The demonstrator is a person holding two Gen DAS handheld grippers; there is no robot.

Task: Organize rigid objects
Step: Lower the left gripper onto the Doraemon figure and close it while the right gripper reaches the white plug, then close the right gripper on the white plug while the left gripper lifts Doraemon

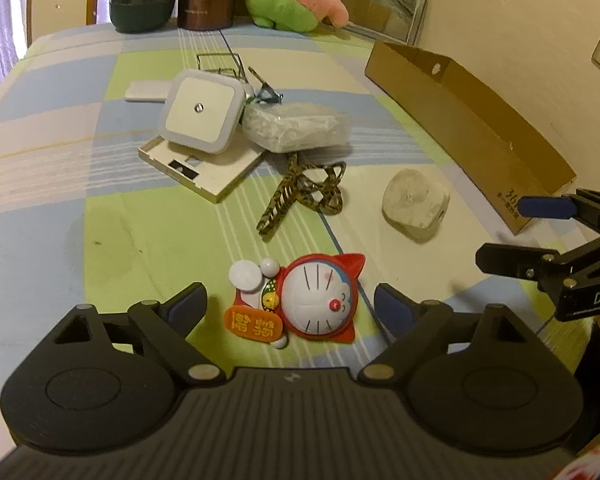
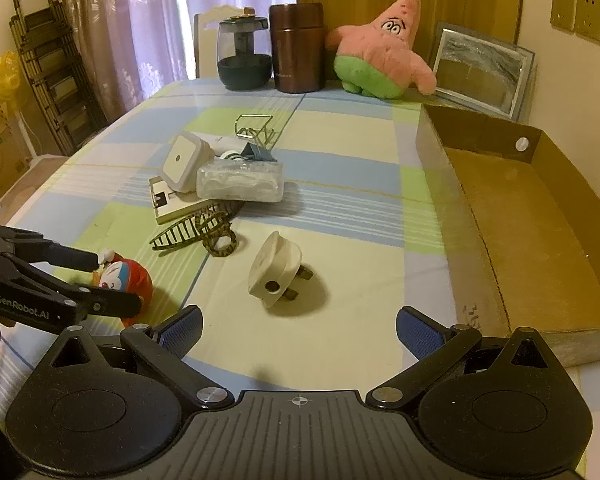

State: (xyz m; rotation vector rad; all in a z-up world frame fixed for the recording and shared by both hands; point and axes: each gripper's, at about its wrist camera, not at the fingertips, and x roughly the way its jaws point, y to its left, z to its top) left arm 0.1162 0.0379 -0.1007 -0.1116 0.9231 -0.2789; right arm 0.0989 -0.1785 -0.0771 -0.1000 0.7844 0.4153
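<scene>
The open left hand-held gripper (image 1: 290,310) straddles the cat figurine (image 1: 300,300); it looks hard, light, glossy, so grip its round head sides.

Left gripper (image 1: 290,308): jaws spread wide, held low, nothing between the fingers
Right gripper (image 2: 299,332): jaws spread wide, empty, held level

Around the cat figurine (image 1: 300,300) my way is open on both flanks; beyond it the hair clip (image 1: 300,192) and the piled clutter bar passage; the white plug (image 2: 276,276) sits apart, bare cloth before it.
</scene>
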